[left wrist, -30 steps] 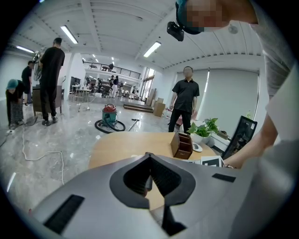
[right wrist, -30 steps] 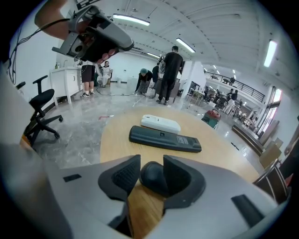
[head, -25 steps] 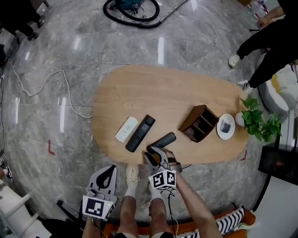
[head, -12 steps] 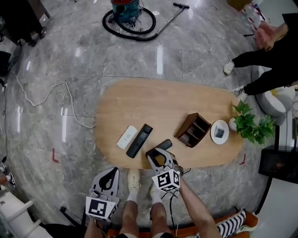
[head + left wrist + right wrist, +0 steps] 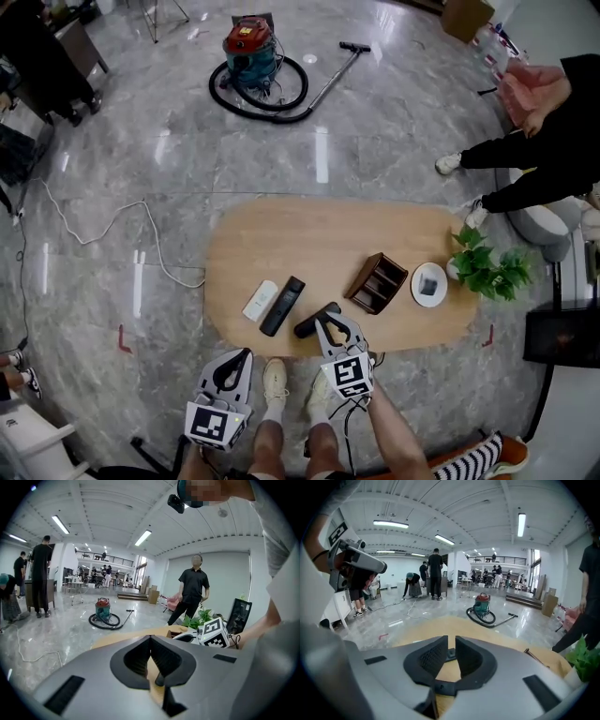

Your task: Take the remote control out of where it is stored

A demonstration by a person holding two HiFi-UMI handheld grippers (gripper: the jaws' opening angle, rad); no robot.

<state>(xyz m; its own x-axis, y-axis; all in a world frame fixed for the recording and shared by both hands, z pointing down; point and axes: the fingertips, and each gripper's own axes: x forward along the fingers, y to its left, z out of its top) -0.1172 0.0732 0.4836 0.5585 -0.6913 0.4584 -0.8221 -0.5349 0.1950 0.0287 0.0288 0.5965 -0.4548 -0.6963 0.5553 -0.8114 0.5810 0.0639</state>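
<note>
Trouble lies at the table (image 5: 309, 244) edge: the dark remote (image 5: 315, 321) rests there, outside the wooden holder (image 5: 378, 283), just ahead of the right gripper (image 5: 451, 645), whose empty jaws have just been closing to a narrow gap. A careless sweep could knock it off. The left gripper (image 5: 150, 639) is closed and empty.

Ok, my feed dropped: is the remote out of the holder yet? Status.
Left claw shut, empty. Right claw just been closing, nothing between. Remote flat on table by it, outside holder. Nothing in the way.
</note>
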